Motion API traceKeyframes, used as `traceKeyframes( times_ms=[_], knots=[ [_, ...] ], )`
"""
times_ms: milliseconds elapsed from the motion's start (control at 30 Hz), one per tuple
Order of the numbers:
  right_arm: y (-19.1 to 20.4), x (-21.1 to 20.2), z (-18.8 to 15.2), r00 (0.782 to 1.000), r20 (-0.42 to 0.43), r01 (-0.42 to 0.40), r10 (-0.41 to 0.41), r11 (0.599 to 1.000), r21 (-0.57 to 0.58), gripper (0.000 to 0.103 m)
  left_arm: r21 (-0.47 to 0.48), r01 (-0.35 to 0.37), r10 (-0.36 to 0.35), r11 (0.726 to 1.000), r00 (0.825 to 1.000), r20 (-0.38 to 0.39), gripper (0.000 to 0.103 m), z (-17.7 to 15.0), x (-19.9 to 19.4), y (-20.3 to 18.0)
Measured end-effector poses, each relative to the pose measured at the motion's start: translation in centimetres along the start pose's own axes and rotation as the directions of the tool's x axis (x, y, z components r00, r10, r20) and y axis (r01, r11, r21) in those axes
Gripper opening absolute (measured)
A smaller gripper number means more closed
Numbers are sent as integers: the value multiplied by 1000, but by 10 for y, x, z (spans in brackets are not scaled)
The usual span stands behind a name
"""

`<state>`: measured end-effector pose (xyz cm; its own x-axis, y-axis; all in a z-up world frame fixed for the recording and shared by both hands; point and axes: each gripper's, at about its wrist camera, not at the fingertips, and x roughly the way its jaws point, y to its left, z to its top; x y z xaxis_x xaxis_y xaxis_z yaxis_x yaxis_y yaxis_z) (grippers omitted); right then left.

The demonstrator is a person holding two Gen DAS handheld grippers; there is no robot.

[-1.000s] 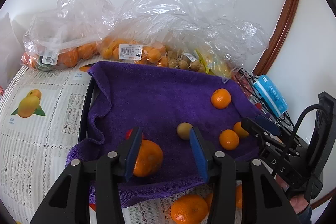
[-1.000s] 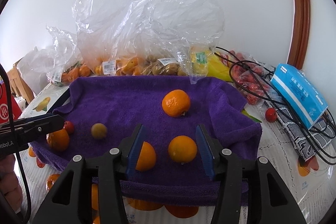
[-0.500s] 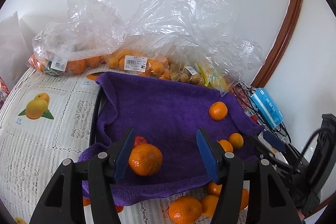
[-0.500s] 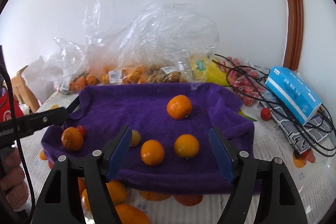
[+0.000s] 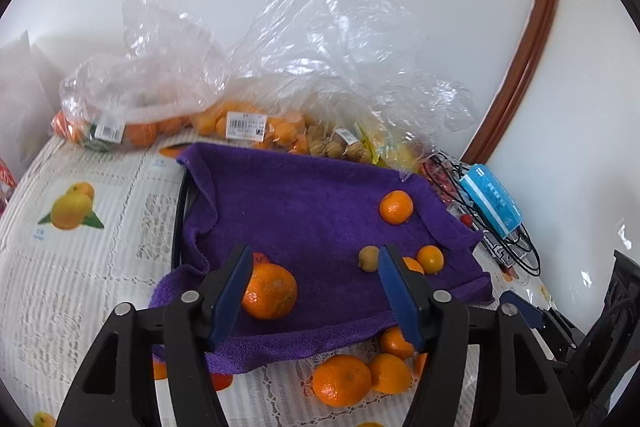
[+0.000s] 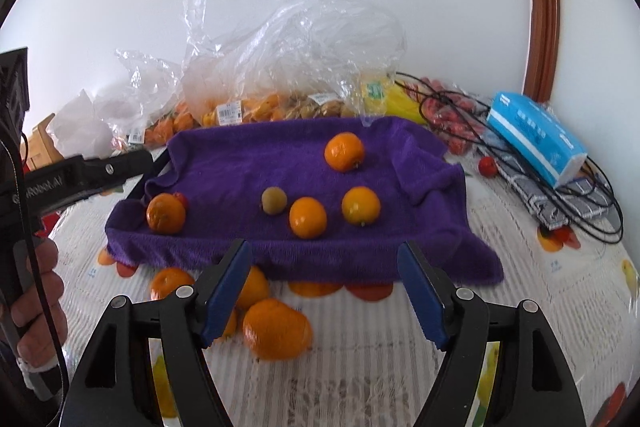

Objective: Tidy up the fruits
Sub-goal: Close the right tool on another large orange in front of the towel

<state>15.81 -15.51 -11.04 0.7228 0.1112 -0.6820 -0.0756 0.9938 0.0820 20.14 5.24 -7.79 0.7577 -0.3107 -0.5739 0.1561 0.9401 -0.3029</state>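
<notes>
A big table with a white fruit-picture cloth [image 6: 360, 367] holds everything. At the back sit crinkly clear plastic bags [image 5: 320, 59] full of fruit. In front of them lies a purple towel [image 6: 248, 167]. On the towel are four oranges: one at the left edge [image 6: 165, 213], one at the back [image 6: 344, 151], and two side by side near the front [image 6: 307, 217] [image 6: 360, 205], with a small brown fruit [image 6: 274, 200] just beside them. More oranges [image 6: 276, 329] lie on the cloth in front of the towel. A blue tissue pack [image 6: 536, 137] rests at the right on black cables. The left gripper [image 5: 312, 287] has just been opening; its jaws are apart, holding nothing, with the left-edge orange lying between them. The right gripper [image 6: 324, 291] is also wide apart and empty.
</notes>
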Motion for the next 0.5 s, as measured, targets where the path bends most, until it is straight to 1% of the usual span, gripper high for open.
traceKeyframes(
  times_ms=[67, 167, 300, 367, 400, 433, 467, 500],
  knots=[
    [2, -2, -5, 1000, -16, 2, -2, 1000, -5, 75, 11, -11, 11, 1000, 1000, 17, 66, -1, -5, -1],
    [6, -1, -13, 999, -42, 11, -12, 1000, -19, 75, 4, 4, -4, 1000, 1000, 8, 66, -2, -6, 0],
    [16, 7, -25, 995, -100, -7, 5, 1000, -25, 75, 9, -2, 2, 1000, 1000, 4, 66, -4, -7, 1],
    [24, 13, -31, 993, -112, 20, -27, 998, -59, 73, 5, -6, 6, 1000, 1000, 5, 66, -5, -8, 2],
    [27, 16, -34, 992, -117, 37, -46, 996, -76, 71, 2, -4, 4, 1000, 1000, 6, 66, -5, -9, 3],
    [30, 20, -37, 991, -126, 40, -51, 995, -88, 64, -3, -5, 5, 1000, 1000, 6, 66, -5, -9, 5],
    [32, 23, -39, 989, -142, 35, -48, 995, -95, 52, -8, -6, 6, 1000, 1000, 6, 66, -5, -10, 6],
    [33, 27, -42, 986, -162, 30, -46, 995, -100, 46, -14, -5, 5, 1000, 1000, 6, 66, -5, -10, 8]
  ],
)
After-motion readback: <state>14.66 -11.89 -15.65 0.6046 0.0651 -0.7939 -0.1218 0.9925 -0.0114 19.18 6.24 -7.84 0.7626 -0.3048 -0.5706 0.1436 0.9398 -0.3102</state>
